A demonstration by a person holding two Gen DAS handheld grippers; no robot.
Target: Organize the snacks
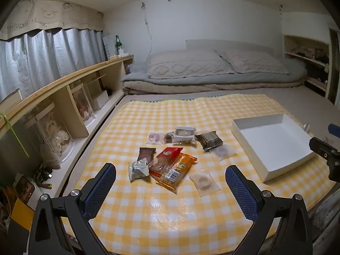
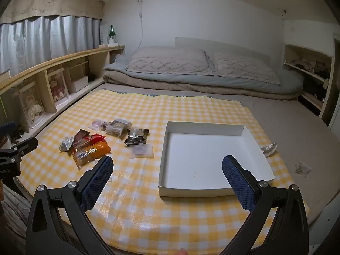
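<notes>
Several snack packets lie scattered on a yellow checked cloth (image 1: 161,218): an orange pack (image 1: 176,170) under a red one (image 1: 169,152), a silver pouch (image 1: 138,169), a dark brown packet (image 1: 146,152), a black packet (image 1: 209,141) and a clear round-cookie bag (image 1: 205,181). An empty white box (image 1: 274,144) sits to their right. My left gripper (image 1: 171,177) hovers open just before the pile, nothing between its fingers. My right gripper (image 2: 167,172) is open above the near edge of the white box (image 2: 210,155). The orange pack (image 2: 92,150) lies left of it.
A folded duvet with two pillows (image 1: 184,65) lies behind the cloth. A wooden shelf unit (image 1: 63,97) runs along the left wall, with a green bottle (image 1: 117,42) on top. Two crumpled wrappers (image 2: 268,148) lie on the grey mattress right of the box.
</notes>
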